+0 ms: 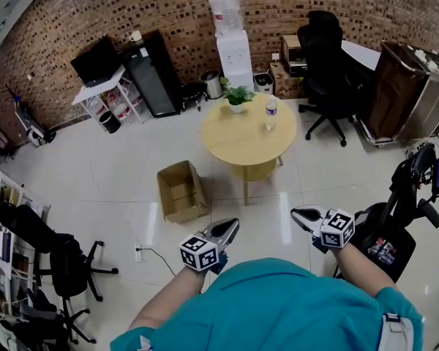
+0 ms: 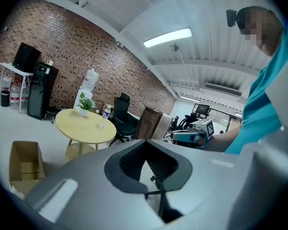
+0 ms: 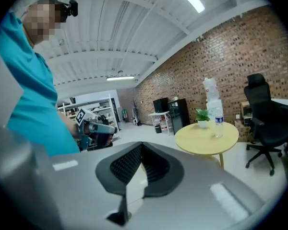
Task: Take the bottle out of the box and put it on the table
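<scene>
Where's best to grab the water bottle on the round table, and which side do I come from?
Grip the bottle around its mid-body, below the cap, gripper level. It stands upright toward the far edge of the table, with the potted plant to its left in the head view, so come in from the near or right side.

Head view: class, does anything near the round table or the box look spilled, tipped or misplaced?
Nothing stands out. The clear plastic bottle stands upright on the round yellow wooden table; the brown cardboard box stands open beside it.
</scene>
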Motion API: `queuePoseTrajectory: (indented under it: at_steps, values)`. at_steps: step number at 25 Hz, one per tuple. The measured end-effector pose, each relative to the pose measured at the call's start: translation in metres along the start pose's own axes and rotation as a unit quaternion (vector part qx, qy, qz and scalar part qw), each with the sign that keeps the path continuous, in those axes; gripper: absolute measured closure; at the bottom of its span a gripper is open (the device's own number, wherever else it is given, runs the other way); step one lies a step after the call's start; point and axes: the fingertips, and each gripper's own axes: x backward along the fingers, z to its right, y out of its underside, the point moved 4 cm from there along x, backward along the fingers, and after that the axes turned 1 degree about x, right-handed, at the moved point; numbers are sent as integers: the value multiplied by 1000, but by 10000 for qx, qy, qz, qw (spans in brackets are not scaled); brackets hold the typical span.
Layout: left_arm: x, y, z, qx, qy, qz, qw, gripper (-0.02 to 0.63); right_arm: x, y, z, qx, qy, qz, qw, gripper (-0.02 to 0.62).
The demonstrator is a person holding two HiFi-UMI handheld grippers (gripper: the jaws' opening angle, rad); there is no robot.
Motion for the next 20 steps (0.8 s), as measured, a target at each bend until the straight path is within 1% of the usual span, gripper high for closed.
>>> queuePoseTrajectory:
  at_steps: [3,7,11,15,20]
  values:
    - [18,-4,5,-53,75,36,10000,606,-6,-4,-24,27,-2,31,10000,594]
    - [50,-15,3,-136,174,23,9998,606,-23,-15,-53,61,99,52,9999,594]
    - [75,-19,-2,-175,187,42,9997,606,-36,-15,-70,-44,61,29,10000,595]
    - [97,-20,-13,-125,160,161,9997,606,-54,-13,-84,105,90,-120,9998,595]
    - [123,-14,-22,-77,172,262,9995,606,-74,-16,-103,280,114,-189,9994,595]
